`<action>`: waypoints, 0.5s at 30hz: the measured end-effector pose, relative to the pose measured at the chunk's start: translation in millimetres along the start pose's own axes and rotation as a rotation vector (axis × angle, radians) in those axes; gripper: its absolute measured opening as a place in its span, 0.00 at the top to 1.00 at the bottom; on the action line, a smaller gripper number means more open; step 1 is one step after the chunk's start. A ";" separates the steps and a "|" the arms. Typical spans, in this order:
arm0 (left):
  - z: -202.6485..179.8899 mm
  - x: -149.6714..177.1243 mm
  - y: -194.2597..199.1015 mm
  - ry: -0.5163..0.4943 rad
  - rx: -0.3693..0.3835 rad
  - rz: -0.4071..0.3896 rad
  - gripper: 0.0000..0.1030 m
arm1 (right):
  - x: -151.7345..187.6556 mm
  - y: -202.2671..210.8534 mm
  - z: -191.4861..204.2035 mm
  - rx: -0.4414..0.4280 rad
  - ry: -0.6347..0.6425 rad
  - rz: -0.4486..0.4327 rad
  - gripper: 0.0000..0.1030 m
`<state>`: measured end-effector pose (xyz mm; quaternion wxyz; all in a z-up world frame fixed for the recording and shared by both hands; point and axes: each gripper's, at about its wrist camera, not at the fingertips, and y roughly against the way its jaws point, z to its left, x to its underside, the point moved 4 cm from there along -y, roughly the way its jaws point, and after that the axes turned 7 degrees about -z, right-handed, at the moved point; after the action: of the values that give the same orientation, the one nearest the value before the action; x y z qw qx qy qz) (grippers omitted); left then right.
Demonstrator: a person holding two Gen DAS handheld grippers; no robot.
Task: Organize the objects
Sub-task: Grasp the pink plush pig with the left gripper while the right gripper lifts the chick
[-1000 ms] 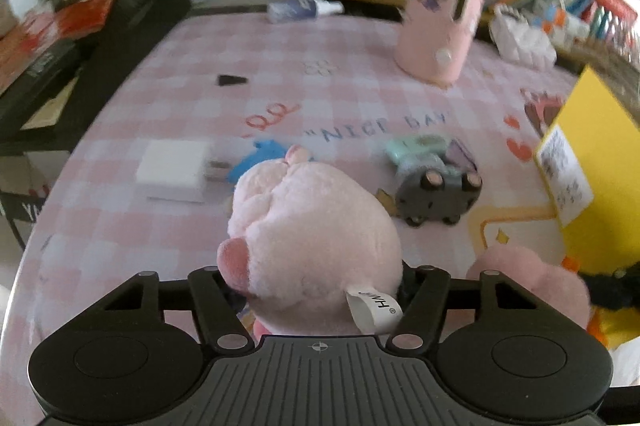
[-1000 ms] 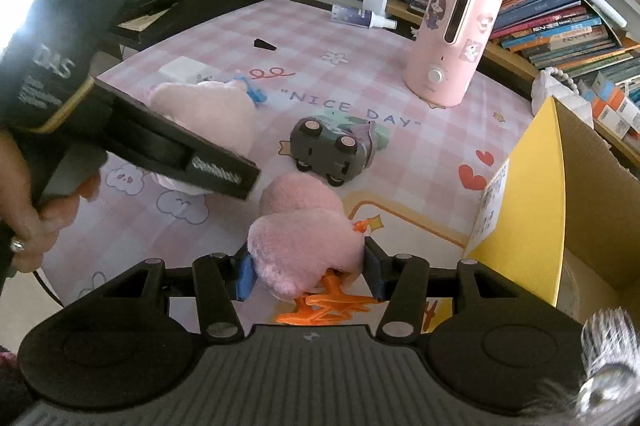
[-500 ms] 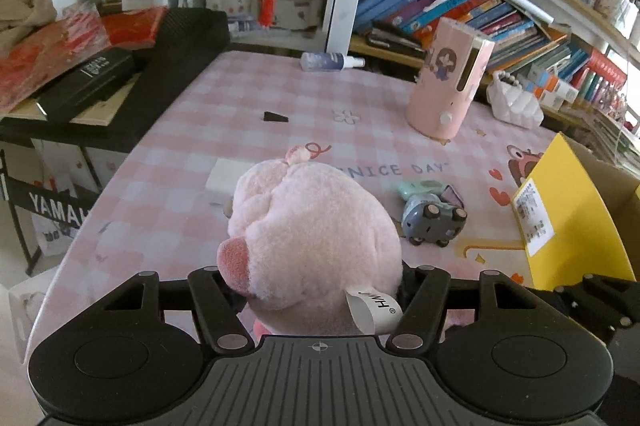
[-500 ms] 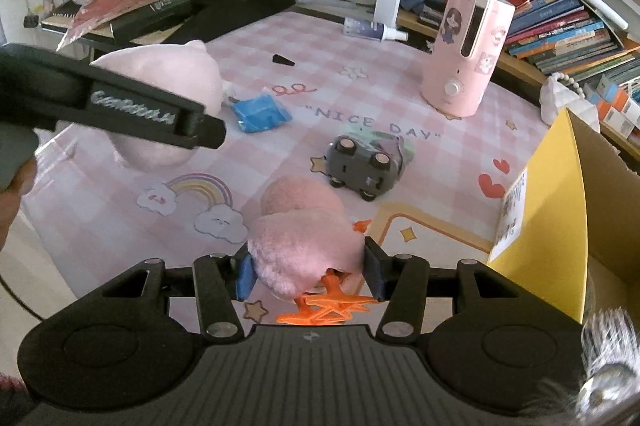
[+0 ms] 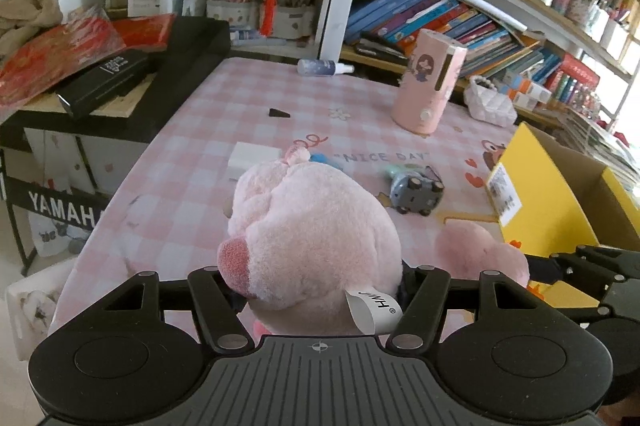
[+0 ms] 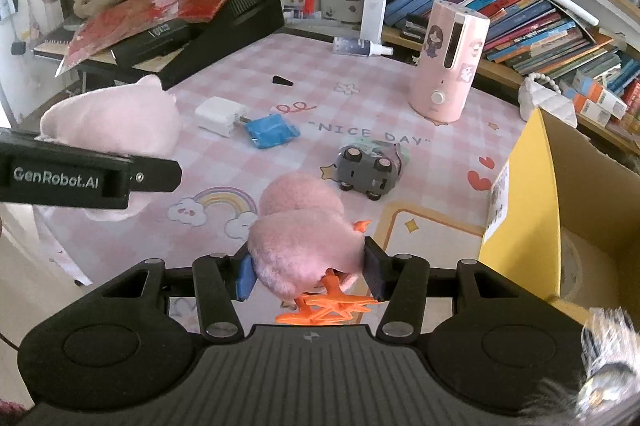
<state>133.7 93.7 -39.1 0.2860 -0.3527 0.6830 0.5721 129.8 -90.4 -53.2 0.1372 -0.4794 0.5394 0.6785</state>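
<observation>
My left gripper (image 5: pixel 320 278) is shut on a big pale pink plush pig (image 5: pixel 312 242) with a white label, held above the pink checked tablecloth (image 5: pixel 208 146). In the right wrist view the same pig (image 6: pixel 116 122) hangs at the left behind the left gripper's black finger (image 6: pixel 92 180). My right gripper (image 6: pixel 306 272) is shut on a small pink plush bird (image 6: pixel 300 230) with orange feet; that bird (image 5: pixel 476 254) shows low right in the left view. An open yellow cardboard box (image 6: pixel 532 202) stands at the right.
On the cloth lie a grey toy car (image 6: pixel 368 166), a blue packet (image 6: pixel 270 132), a white block (image 6: pixel 218 114), a small black wedge (image 6: pixel 282 80) and a spray bottle (image 6: pixel 360 46). A pink cylinder device (image 6: pixel 448 62) stands at the back. A black keyboard case (image 6: pixel 224 30) and bookshelves border the table.
Both grippers have risen and pulled back from the table with their plush toys still held, so more of the table and shelves shows. The blue packet and white block are now uncovered.
</observation>
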 end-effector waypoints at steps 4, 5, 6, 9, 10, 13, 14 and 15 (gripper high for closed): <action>0.7 6.4 17.9 -0.017 0.021 -0.014 0.39 | 4.0 16.3 5.0 0.012 -0.021 -0.009 0.52; 1.4 8.3 21.9 -0.020 0.024 -0.016 0.39 | 5.7 21.1 6.4 0.017 -0.025 -0.011 0.52; 2.2 10.4 25.6 -0.022 0.028 -0.015 0.39 | 7.5 25.3 8.4 0.022 -0.027 -0.012 0.52; 4.1 17.6 35.9 -0.026 0.039 -0.011 0.39 | 14.3 36.1 13.6 0.035 -0.041 -0.012 0.52; 4.2 20.1 39.3 -0.029 0.044 -0.009 0.39 | 16.9 39.7 15.6 0.039 -0.047 -0.011 0.52; 3.4 27.4 49.3 -0.041 0.060 -0.007 0.39 | 23.6 49.5 23.3 0.045 -0.052 -0.010 0.52; 2.9 29.5 52.6 -0.045 0.065 -0.006 0.39 | 25.4 52.4 26.0 0.046 -0.052 -0.010 0.52; 2.4 31.9 56.3 -0.051 0.070 -0.006 0.39 | 27.6 55.7 29.1 0.049 -0.052 -0.010 0.52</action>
<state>69.4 96.6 -32.3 0.3171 -0.3300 0.6942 0.5556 62.1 -95.7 -43.0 0.1665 -0.4608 0.5495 0.6768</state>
